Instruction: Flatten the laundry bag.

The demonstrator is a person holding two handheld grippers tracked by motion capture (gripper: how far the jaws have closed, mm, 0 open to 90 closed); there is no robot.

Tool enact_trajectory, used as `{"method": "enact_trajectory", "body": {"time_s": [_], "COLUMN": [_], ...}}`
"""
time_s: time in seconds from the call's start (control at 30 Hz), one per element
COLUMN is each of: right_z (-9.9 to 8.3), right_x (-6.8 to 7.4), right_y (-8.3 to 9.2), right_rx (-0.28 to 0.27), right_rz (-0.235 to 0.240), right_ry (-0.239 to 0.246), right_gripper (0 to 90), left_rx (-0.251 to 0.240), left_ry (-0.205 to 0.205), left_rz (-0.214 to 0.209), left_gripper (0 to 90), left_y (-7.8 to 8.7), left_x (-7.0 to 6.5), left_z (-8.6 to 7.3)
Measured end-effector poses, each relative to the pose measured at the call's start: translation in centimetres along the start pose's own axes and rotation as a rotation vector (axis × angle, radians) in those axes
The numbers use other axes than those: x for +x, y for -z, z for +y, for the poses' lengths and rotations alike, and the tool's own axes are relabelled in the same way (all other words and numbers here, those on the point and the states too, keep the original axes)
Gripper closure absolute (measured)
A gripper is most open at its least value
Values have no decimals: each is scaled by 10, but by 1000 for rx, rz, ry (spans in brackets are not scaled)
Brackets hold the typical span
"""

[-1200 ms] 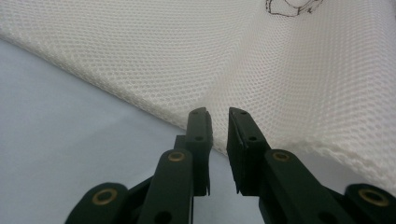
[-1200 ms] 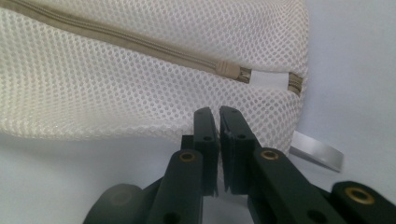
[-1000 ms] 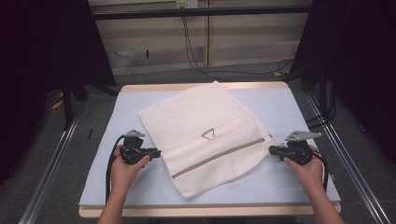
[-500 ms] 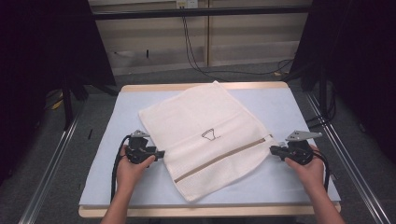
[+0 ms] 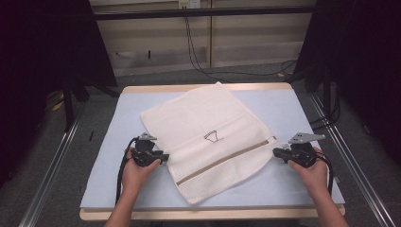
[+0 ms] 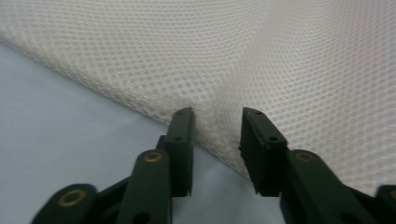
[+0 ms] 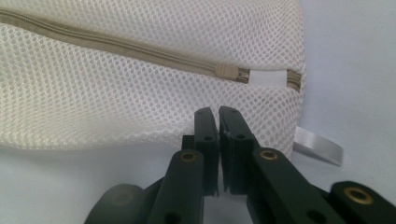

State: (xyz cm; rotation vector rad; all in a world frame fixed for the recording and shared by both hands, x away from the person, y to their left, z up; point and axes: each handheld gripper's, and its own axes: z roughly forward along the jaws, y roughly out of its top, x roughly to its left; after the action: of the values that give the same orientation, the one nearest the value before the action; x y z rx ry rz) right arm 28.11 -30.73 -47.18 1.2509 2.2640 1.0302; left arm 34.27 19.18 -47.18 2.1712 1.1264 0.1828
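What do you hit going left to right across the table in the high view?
Left hand-held gripper at the mesh bag's left edge, jaws slightly apart → white mesh laundry bag with its tan zipper → right hand-held gripper, shut on the bag's right edge. All lie on the pale blue table mat.

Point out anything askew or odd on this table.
The mesh laundry bag lies skewed, its zipper running diagonally, not square to the table. Otherwise nothing looks spilled or damaged.
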Motion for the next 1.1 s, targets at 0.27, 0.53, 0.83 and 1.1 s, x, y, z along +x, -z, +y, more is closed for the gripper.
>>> {"method": "enact_trajectory", "body": {"time_s": [0.27,0.53,0.83,1.1], "right_z": [0,-3,-6,0], "right_x": [1,6,23,21], "right_y": [-1,2,8,19], "right_rx": [2,4,9,-75], "right_rz": [1,49,122,87], "right_ry": [-5,4,44,-16], "right_gripper": [864,865,787,502], "left_rx": [12,-14,-22,-58], "left_ry": [0,24,22,79], "left_rz": [-21,4,47,19], "left_gripper": [861,864,816,587], "left_y": [-2,0,-4,6], "left_x": [-1,19,34,22], "left_z": [5,9,18,16]}}
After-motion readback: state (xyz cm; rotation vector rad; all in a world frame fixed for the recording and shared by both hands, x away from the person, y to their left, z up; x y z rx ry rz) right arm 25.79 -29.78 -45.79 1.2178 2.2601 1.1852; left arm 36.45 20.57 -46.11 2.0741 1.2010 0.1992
